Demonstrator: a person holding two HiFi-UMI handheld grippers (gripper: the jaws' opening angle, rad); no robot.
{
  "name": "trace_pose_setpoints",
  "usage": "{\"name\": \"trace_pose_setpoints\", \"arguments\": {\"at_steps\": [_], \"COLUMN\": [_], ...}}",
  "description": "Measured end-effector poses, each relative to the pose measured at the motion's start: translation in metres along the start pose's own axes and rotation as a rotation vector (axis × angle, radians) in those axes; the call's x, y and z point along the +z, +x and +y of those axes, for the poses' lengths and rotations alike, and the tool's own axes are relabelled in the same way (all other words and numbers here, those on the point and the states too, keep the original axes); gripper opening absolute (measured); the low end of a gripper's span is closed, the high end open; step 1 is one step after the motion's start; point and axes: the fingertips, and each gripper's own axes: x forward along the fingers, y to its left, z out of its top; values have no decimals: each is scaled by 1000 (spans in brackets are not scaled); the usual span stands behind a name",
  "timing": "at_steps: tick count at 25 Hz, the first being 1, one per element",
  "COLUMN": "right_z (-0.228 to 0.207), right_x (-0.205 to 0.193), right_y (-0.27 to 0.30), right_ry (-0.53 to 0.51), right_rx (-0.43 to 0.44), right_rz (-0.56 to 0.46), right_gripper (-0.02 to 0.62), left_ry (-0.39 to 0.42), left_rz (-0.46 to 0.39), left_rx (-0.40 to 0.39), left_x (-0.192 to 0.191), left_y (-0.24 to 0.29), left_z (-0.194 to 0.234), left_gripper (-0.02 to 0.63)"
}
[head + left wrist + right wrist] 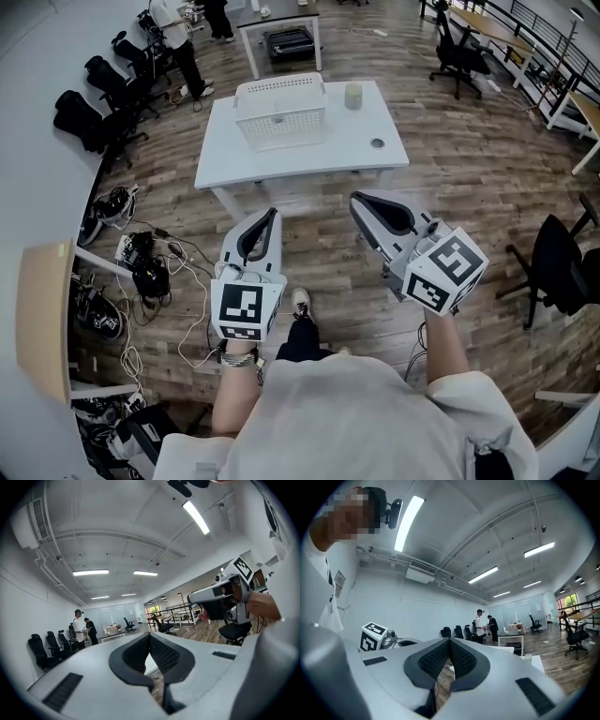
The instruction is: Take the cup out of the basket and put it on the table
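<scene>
Both grippers held up over the wood floor (441,178), well short of the bench (309,155), touching nothing.

Left gripper (271,217): jaws pressed together, dark pads meeting at the tip, nothing between them. Its own view points out across the room, with the right gripper in the upper right.

Right gripper (360,200): jaws pressed together, pads meeting, nothing held. Its view catches a corner of the bench to the right of the jaw tips.

Bench: white, standing ahead of the person. White slatted basket (281,112) sits at the far middle. Cup (353,96), pale, stands upright on the bench top just right of the basket, apart from it, near the far right corner. Basket contents cannot be made out. Small round object (377,143) lies near the right edge, closer than the cup.

Surroundings: tangle of cables (159,267) on the floor at left, black office chairs (94,108) along the left wall, two people (176,33) standing at far left.
</scene>
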Motion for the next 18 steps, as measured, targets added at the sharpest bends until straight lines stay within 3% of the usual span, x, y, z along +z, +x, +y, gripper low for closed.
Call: {"name": "trace_pose_setpoints", "arguments": {"at_steps": [4,10,18], "right_z": [-19,-67,-110], "right_x": [-3,-5,-12], "right_y": [30,96,169], "right_ry": [-2,-19,-14], "right_rx": [18,-44,-46], "right_rz": [-1,-24,-5], "right_gripper": [17,17,17], "left_ry": [3,36,64], "left_rz": [-5,-25,-26], "left_rx": [-5,-31,-45], "left_x": [-8,-19,-27], "left_y": [31,91,155], "left_z": [24,84,147], "left_gripper": [0,0,0]}}
